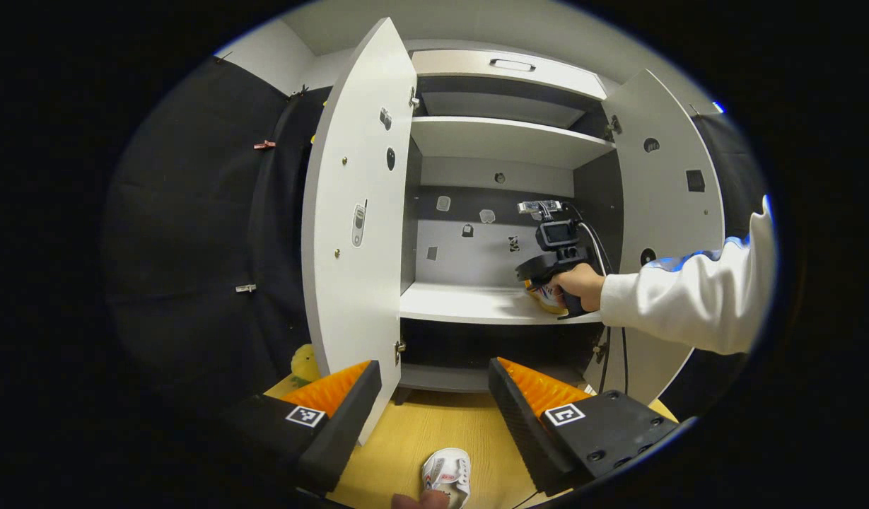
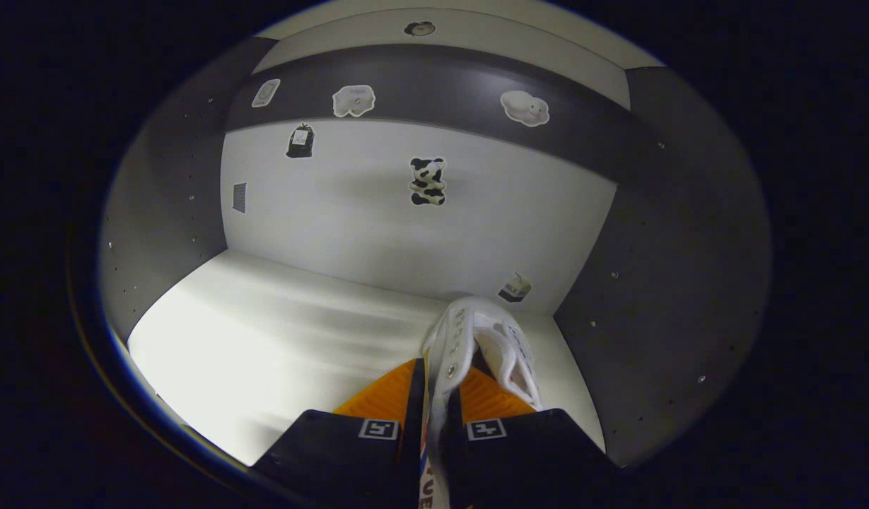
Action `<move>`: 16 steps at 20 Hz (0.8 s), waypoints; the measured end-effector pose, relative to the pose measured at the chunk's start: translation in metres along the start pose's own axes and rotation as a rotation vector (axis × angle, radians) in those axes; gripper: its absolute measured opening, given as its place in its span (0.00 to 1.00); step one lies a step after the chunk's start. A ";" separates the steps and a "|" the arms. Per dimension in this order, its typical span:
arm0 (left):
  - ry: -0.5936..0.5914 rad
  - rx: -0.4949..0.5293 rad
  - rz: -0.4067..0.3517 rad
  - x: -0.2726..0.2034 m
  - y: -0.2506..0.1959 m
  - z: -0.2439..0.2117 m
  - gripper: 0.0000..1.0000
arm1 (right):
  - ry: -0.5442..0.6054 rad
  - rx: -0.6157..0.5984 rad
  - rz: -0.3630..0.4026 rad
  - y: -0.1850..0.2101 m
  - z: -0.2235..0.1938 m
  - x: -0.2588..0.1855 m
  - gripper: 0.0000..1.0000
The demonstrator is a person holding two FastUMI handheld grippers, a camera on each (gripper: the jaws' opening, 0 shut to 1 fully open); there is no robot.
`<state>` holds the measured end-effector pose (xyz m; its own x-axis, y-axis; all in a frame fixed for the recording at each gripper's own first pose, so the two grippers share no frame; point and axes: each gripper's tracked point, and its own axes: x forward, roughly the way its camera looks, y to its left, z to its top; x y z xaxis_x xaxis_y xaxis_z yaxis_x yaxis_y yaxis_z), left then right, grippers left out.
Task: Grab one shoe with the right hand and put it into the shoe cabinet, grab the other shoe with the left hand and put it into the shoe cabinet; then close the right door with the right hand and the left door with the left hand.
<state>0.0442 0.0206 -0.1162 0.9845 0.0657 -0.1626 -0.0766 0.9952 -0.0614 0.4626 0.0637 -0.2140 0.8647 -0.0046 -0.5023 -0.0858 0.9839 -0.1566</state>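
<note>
While pinched by right gripper (image 2: 434, 396), white laced shoe (image 2: 487, 339)

Left gripper (image 1: 434, 396): fingers spread wide apart, nothing between them, pointing toward twelve o'clock. Right gripper (image 2: 434, 403): fingers drawn close, both pressing on thin white material at six o'clock of the right gripper view. In the left gripper view, the hand (image 1: 581, 283) holding it reaches in from three o'clock, sleeve (image 1: 689, 304) white.
</note>
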 end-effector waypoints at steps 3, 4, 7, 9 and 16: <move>-0.004 -0.008 -0.007 -0.006 -0.001 0.002 0.96 | -0.003 0.067 0.044 0.009 0.003 -0.019 0.55; -0.007 -0.006 -0.007 -0.008 0.000 0.004 0.96 | -0.023 0.086 0.051 0.011 0.008 -0.028 0.64; -0.021 0.002 -0.012 -0.018 0.001 0.011 0.96 | -0.119 0.134 0.061 0.011 0.025 -0.065 0.89; -0.026 0.007 -0.017 -0.026 0.002 0.014 0.96 | -0.189 0.170 0.065 0.006 0.033 -0.096 1.00; -0.030 0.012 -0.033 -0.051 0.019 0.003 0.96 | -0.425 0.192 0.089 -0.013 0.047 -0.256 0.99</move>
<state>-0.0073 0.0365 -0.1059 0.9907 0.0353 -0.1312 -0.0427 0.9976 -0.0543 0.2658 0.0605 -0.0431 0.9874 0.1157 -0.1076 -0.1106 0.9925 0.0518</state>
